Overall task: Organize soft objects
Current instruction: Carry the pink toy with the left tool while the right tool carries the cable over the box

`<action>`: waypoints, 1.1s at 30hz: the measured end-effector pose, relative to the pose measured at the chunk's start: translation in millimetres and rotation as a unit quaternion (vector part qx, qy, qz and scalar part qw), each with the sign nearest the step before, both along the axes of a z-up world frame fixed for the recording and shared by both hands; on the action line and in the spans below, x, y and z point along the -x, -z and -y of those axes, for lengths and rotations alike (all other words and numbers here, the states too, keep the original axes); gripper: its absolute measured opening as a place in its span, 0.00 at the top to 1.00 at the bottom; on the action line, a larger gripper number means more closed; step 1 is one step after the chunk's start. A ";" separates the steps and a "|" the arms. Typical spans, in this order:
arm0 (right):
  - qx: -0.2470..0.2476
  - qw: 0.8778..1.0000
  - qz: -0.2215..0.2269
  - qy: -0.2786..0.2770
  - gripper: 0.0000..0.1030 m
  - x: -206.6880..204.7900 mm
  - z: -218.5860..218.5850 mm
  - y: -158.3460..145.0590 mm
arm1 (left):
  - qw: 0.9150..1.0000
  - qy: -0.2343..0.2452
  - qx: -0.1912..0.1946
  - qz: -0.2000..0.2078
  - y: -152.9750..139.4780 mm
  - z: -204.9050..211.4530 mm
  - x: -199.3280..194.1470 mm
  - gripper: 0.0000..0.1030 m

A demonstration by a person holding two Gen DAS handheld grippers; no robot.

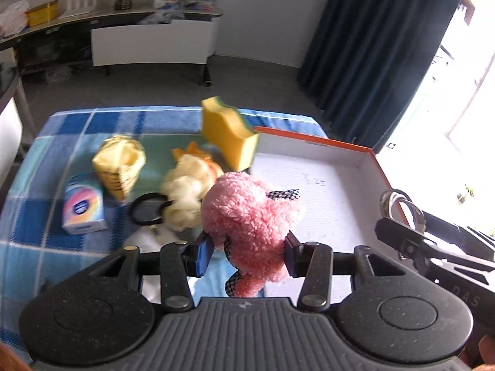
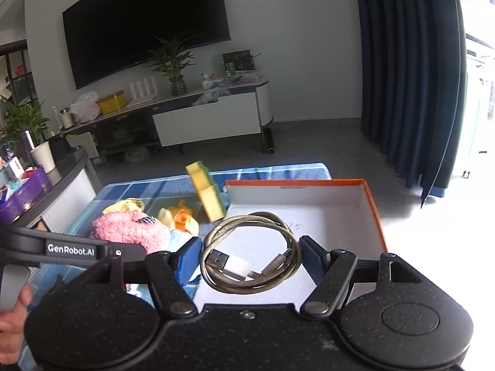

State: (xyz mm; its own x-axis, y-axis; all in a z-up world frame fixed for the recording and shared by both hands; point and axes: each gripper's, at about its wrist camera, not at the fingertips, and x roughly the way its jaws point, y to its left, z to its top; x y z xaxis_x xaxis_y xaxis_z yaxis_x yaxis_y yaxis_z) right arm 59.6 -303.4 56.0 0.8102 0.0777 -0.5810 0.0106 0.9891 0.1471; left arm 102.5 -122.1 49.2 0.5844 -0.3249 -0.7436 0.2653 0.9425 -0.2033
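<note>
Left tool (image 1: pixel 247 255) is closed on the pink plush (image 1: pixel 247 216), blue pads pressing into its fuzz from both sides — a soft, squashy hold, toy lifted over the near-left edge of the orange box (image 1: pixel 380 167). Right tool (image 2: pixel 249 258) has its pads on either side of a coiled USB cable (image 2: pixel 250 262), which looks lightly pinched between them, held above the box's white floor.

From the left wrist view, the rest sits on the blue plaid cloth (image 1: pixel 62 130) covering the bench: yellow sponge (image 1: pixel 227 133) at 12 o'clock from the plush, standing tilted against the box's far-left corner; cream-and-orange fluffy item (image 1: pixel 185 188) at 10 o'clock; black hair tie (image 1: pixel 145 211) just beside it at 9; yellow pouch (image 1: pixel 119 164) and tissue pack (image 1: pixel 82 204) farther out at 9–10 o'clock. Box looks empty apart from faint writing.

Step in hand, as I judge it: carrying the plush into the box, first soft item to go in. Next move calls for shifting the left tool toward 2 o'clock, over the box floor, then opening it. The cable isn't soft — probably belongs elsewhere. Risk: fuzz may cling to a pad on release; the two tools are close together over the box.
</note>
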 end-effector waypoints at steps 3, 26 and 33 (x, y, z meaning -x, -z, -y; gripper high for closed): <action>0.007 1.000 -0.001 0.007 0.19 -6.4 8.1 -0.7 | 1.000 0.005 0.000 0.000 0.9 10.9 -6.1 0.55; 0.030 0.999 -0.026 0.035 0.19 -57.0 49.9 3.2 | 1.000 0.010 -0.025 -0.002 6.4 55.9 -35.6 0.54; 0.031 0.998 -0.033 0.033 0.19 -68.9 54.1 7.6 | 1.000 0.013 -0.027 -0.007 11.2 63.4 -43.0 0.53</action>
